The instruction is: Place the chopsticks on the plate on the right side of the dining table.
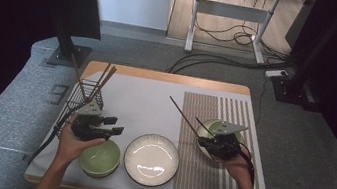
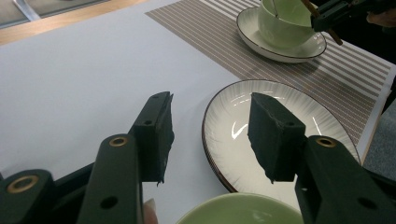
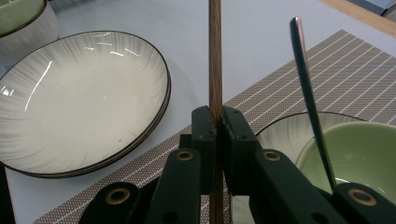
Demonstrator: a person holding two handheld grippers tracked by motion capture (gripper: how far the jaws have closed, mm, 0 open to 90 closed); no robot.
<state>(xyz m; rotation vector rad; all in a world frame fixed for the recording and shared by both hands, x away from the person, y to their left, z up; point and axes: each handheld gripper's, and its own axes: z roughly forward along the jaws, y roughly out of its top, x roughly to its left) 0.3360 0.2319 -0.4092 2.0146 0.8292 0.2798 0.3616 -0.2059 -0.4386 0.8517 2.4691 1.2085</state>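
Right gripper view: right gripper (image 3: 215,122) clamped one chopstick (image 3: 215,56), not yet laid down; left gripper (image 2: 210,135) gaped empty.

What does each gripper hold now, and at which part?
The right gripper clamps a wooden chopstick near its lower end. The left gripper is open, holding nothing.

No legible text or labels

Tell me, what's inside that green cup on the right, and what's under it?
A metal spoon leans inside the green cup; its bowl end is hidden below the rim. Under the cup sits a white saucer, resting on the striped placemat.
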